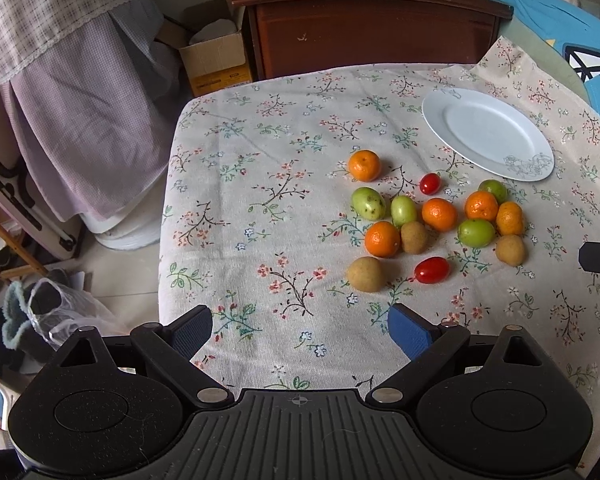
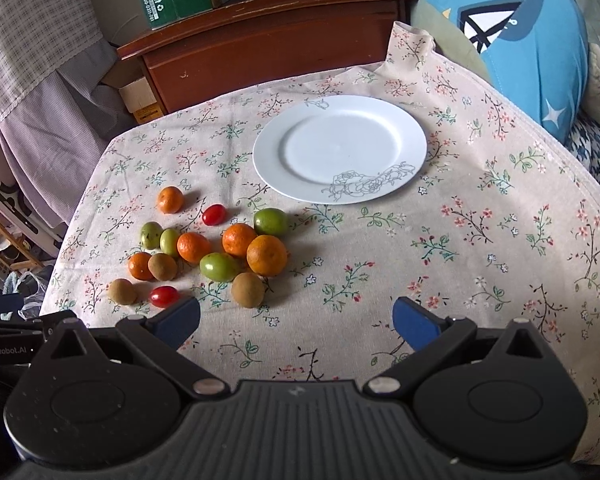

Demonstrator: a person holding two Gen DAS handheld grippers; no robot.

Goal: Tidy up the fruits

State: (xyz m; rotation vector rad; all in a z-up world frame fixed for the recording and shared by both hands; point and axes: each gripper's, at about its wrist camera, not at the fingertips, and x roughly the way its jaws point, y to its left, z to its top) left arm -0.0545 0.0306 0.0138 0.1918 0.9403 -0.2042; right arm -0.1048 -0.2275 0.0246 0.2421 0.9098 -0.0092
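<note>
Fruits [image 2: 204,246] clustered on floral tabletop [image 2: 480,280], ahead of left gripper [image 1: 300,330], jaws spread wide, empty. Right gripper [image 2: 296,320] likewise released, holding nothing. White plate [image 2: 340,148] beyond cluster, bare, near far edge.

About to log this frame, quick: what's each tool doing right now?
Left tool: open, holding nothing.
Right tool: open, holding nothing.

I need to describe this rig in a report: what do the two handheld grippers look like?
Both look alike: the left gripper and right gripper have black ribbed bodies, two round black housings, silver pivot pins and blue textured pads. White "GenRobot.AI" lettering shows in the right wrist view.
</note>
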